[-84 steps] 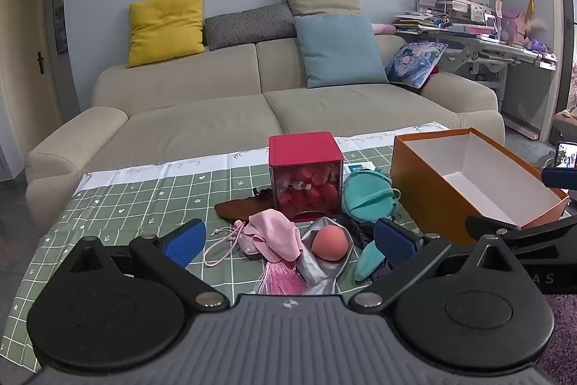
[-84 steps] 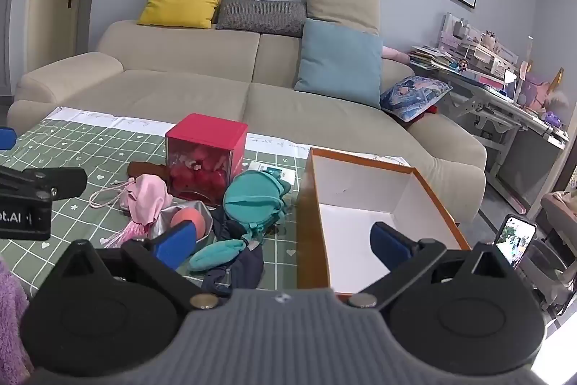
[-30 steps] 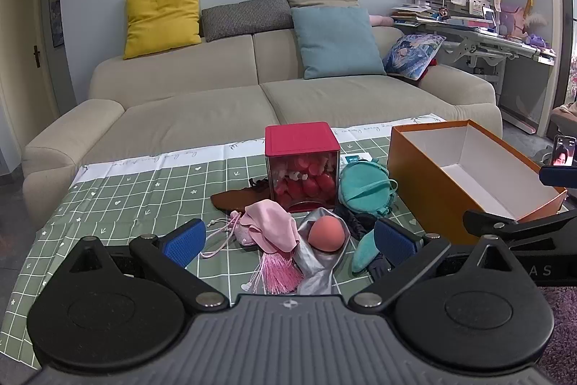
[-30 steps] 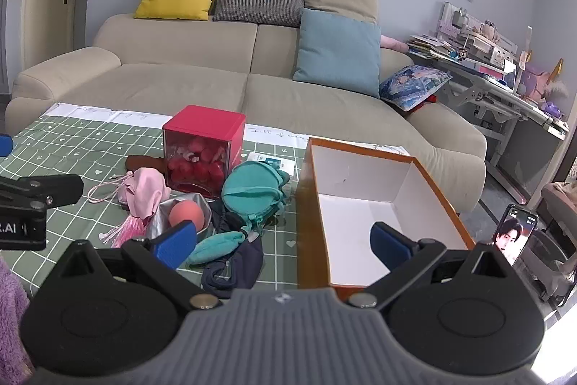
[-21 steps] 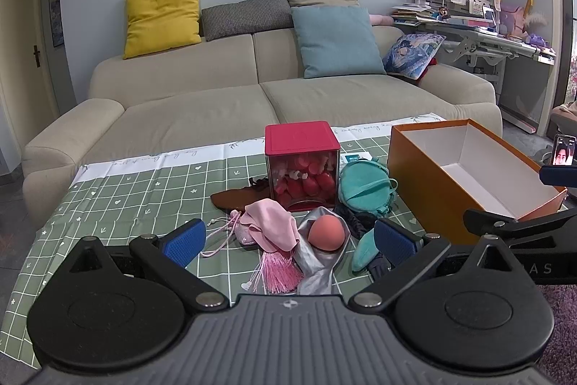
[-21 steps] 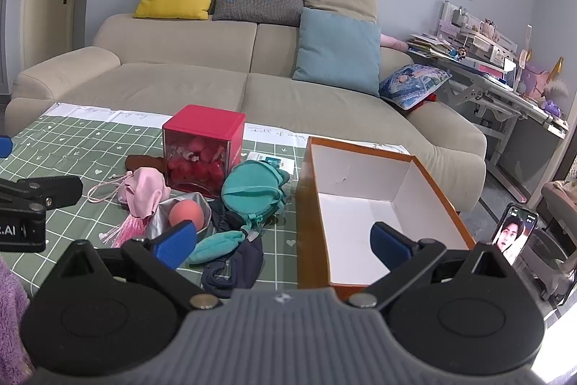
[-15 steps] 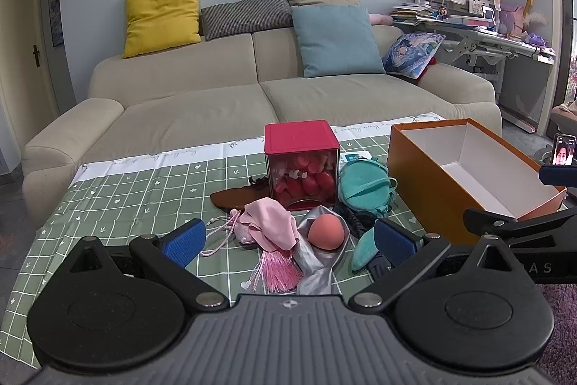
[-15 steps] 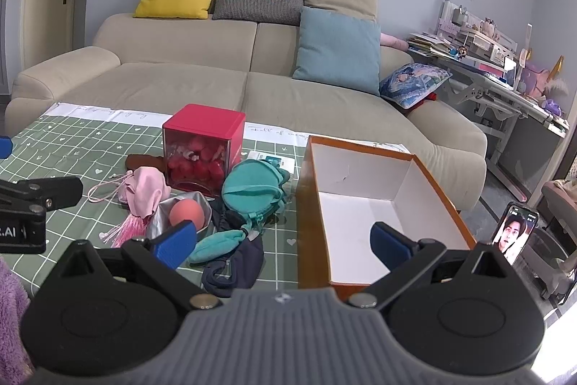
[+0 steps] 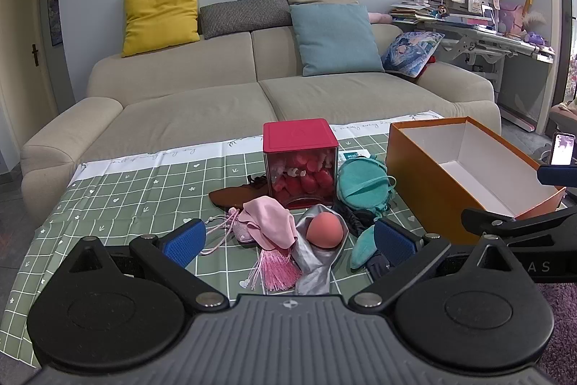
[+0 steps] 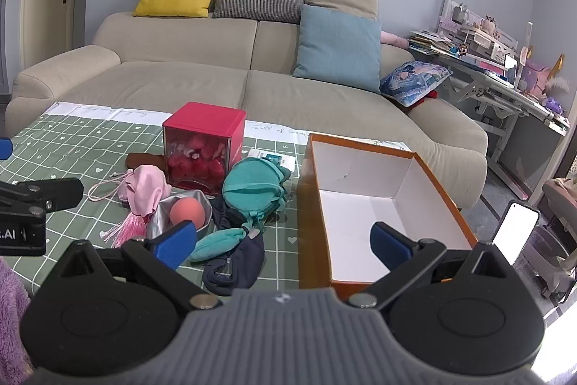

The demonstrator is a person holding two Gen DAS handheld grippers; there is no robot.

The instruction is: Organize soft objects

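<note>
A heap of soft things lies mid-table: a pink drawstring pouch (image 9: 268, 221) with a tassel, a coral sponge egg (image 9: 324, 230) on silver cloth, a round teal pouch (image 9: 360, 184), a small teal pouch (image 10: 216, 239) and a navy cloth (image 10: 234, 264). To the right of the heap stands an open orange box (image 9: 422, 183) with a white, empty inside (image 10: 364, 211). My left gripper (image 9: 288, 240) is open, held just short of the heap. Also open, my right gripper (image 10: 281, 240) hovers near the box's front left corner.
A clear cube with a red lid (image 9: 299, 161), full of red pieces, stands behind the heap beside a brown leather piece (image 9: 238, 195). The green checked tablecloth (image 9: 137, 190) covers the table. A beige sofa (image 9: 216, 103) lies beyond, and a phone (image 10: 515, 230) stands at right.
Both views have crept slightly over the last seconds. No object has moved and both grippers have stayed open.
</note>
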